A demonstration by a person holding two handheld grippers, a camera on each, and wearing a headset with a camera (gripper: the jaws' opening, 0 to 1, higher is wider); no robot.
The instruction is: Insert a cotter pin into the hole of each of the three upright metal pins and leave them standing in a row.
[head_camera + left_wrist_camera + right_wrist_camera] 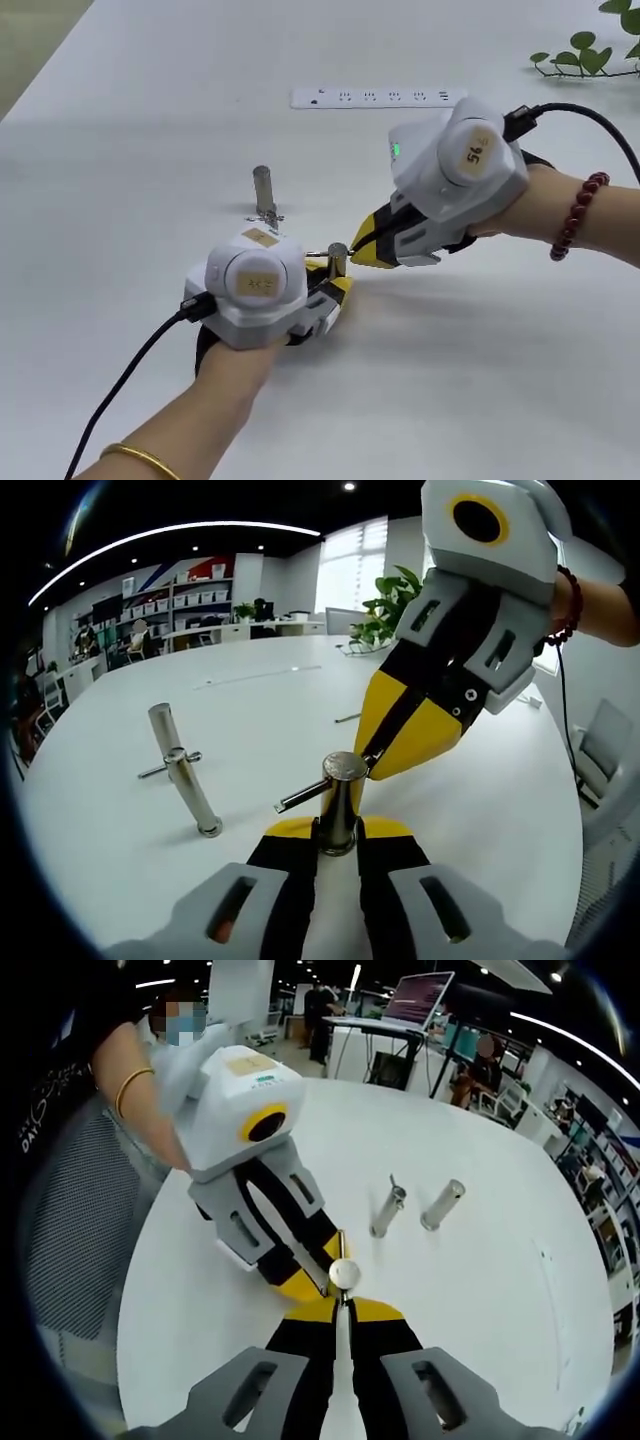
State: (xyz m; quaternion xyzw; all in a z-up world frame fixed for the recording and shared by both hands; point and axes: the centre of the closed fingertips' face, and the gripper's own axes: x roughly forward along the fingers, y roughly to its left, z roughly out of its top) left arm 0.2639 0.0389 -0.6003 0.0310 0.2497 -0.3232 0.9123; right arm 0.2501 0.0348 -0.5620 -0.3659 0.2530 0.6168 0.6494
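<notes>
My left gripper [338, 832] is shut on the lower shaft of an upright metal pin [340, 795], low in the left gripper view. A thin cotter pin [300, 798] runs through that pin just under its head. My right gripper [343, 1307] is shut on the cotter pin's other end, touching the pin's head [345, 1274]. In the head view the two grippers, left [335, 288] and right [362, 248], meet at this pin [337, 258]. Another pin [263, 190] stands behind with a cotter pin [268, 214] across it. The right gripper view shows it [388, 1208] beside a bare pin [443, 1205].
A white power strip [378, 97] lies at the far side of the white table [120, 180], and a green plant [590, 55] sits at the far right. Black cables trail from both grippers. A thin metal piece [347, 717] lies on the table beyond the held pin.
</notes>
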